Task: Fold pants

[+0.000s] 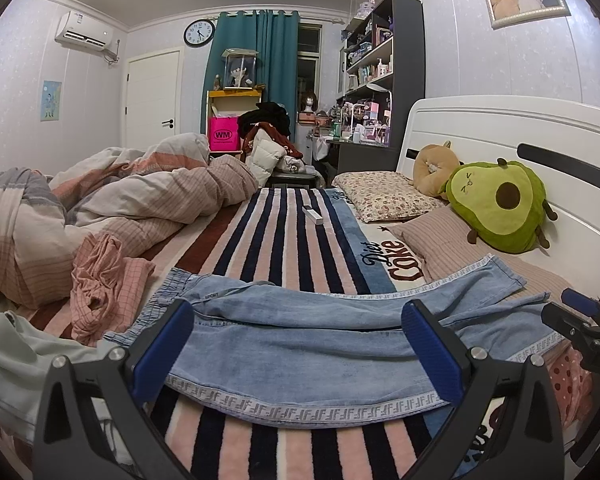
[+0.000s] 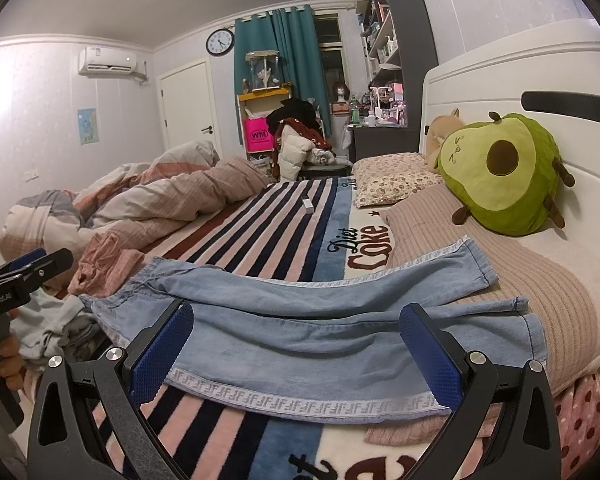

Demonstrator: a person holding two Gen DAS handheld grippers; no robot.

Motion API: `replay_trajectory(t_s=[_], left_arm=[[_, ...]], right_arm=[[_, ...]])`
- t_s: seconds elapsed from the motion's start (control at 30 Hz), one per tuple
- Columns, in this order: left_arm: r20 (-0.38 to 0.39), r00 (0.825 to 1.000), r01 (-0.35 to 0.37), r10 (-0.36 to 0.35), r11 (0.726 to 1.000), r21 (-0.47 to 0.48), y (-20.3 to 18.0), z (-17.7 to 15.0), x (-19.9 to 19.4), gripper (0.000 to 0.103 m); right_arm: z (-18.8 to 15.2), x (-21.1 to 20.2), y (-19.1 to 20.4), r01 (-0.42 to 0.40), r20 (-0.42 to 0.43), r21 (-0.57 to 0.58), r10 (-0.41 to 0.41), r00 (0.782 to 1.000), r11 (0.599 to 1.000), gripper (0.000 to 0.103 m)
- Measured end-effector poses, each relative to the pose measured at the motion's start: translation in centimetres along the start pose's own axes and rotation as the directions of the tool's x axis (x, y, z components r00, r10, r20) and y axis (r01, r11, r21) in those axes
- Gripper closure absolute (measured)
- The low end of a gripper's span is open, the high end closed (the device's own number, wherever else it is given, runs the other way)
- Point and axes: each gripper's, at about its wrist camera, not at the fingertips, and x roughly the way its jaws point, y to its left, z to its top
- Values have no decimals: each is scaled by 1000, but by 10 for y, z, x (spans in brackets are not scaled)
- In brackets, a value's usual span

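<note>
Light denim pants (image 1: 300, 336) lie lengthwise across the lower centre of both views, on the striped blanket (image 1: 284, 232), legs apart. We hold the left gripper (image 1: 300, 356) and right gripper (image 2: 300, 354) low over the near leg's trim, jaws spread wide, empty, likely lined up to pinch it.

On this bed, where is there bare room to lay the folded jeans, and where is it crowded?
Free: the striped blanket beyond the jeans, between the rumpled duvet and the pillows, apart from a small white box. Crowded: the pink garment and pale clothes by the waistband, and the avocado plush by the headboard.
</note>
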Motion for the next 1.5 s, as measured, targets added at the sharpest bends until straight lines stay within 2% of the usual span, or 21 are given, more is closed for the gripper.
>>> replay_trajectory(t_s=[0.43,0.67,0.93,1.13,1.3,1.4,1.5], left_arm=[[-4,1000,0,0,1000,-5,-1,-1,-1,1],[-12,1000,-1,1,1000,-22,5,-3,0,1],[-55,998,-8,6,999,-48,18,-10,19,1],[-105,994,-12,5,998,-70,27,-21,41,1],[-222,975,-34,3,990,-136,49,-49,81,1],[-279,960,-63,17,986,-157,61,-70,104,1],[-342,940,-79,8,978,-193,74,-90,130,1]], right_arm=[[3,-7,-8,4,-10,6,-4,1000,1000,0],[-2,-2,0,-2,-23,8,2,1000,1000,0],[-7,7,-5,38,-28,7,-37,999,999,1],[-22,28,-16,35,-83,29,-32,996,999,1],[-44,51,-31,27,-142,67,-17,990,997,2],[-68,69,-47,36,-198,117,-12,980,992,16],[-93,89,-61,41,-267,166,5,964,985,23]])
